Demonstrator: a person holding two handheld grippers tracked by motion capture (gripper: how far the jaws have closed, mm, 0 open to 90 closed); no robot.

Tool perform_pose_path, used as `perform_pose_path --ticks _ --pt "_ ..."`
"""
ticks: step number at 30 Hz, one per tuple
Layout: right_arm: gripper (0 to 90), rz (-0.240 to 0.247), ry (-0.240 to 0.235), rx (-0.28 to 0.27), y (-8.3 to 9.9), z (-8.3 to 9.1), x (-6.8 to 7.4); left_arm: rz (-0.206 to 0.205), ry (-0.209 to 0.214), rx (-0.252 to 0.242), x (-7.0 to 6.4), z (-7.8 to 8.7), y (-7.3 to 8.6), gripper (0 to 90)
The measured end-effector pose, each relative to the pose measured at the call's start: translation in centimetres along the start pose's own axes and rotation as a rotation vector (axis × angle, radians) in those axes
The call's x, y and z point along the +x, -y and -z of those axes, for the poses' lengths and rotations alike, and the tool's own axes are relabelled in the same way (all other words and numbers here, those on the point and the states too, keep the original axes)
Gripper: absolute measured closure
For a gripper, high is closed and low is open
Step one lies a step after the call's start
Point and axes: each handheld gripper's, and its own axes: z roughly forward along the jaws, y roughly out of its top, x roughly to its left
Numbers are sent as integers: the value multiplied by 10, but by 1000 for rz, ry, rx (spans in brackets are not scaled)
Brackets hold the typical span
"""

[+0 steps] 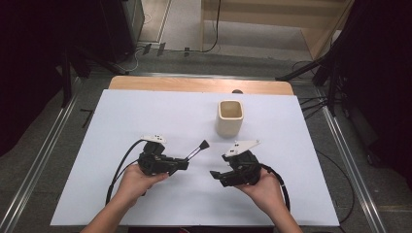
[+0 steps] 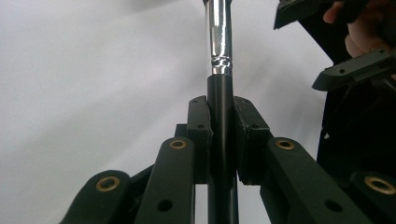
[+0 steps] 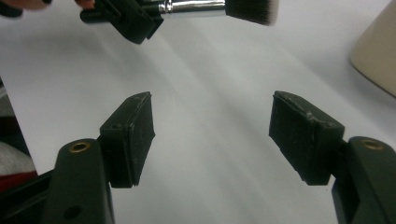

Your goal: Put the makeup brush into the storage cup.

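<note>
A makeup brush [image 1: 197, 150] with a black handle, silver ferrule [image 2: 219, 35] and dark bristles [image 3: 251, 10] is held above the white table, bristles pointing toward the cup. My left gripper [image 1: 183, 163] is shut on its black handle [image 2: 220, 126]. A cream square cup [image 1: 229, 117] stands upright behind and to the right of the brush; its side [image 3: 378, 51] shows at the edge of the right gripper view. My right gripper [image 1: 214, 174] is open, its pads [image 3: 133, 135] wide apart with nothing between them, a short way right of the brush.
The white table sheet [image 1: 145, 116] covers a wooden top [image 1: 194, 85]. Dark stands and cables flank the table on the floor. A wooden shelf unit [image 1: 291, 19] sits beyond the far edge.
</note>
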Motion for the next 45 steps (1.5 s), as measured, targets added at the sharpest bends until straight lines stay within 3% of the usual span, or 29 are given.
perform_pose_path --ticks 8,11,14,22,26,31,38,45 --pt "332 -67 5 -40 -1 3 1 5 -46 -78 -5 0 5 793" --pt "340 -108 1 -50 -3 0 3 22 -45 -110 -6 -1 7 793" --pt "341 -112 -10 -58 -3 -2 4 40 -48 -134 -7 -2 10 794" --pt "350 -153 20 -71 -11 -3 14 73 -61 -196 -10 -3 14 794" --pt "354 -174 48 -71 -14 -2 18 61 -84 -224 -13 -4 13 794" --pt "353 -234 40 -107 -16 -1 18 55 -113 -263 -19 -10 12 794" --pt "340 -283 82 -157 -16 7 23 72 -122 -333 -26 -17 17 794" --pt "344 -362 61 -209 -17 2 23 77 -117 -369 -29 -22 20 794"
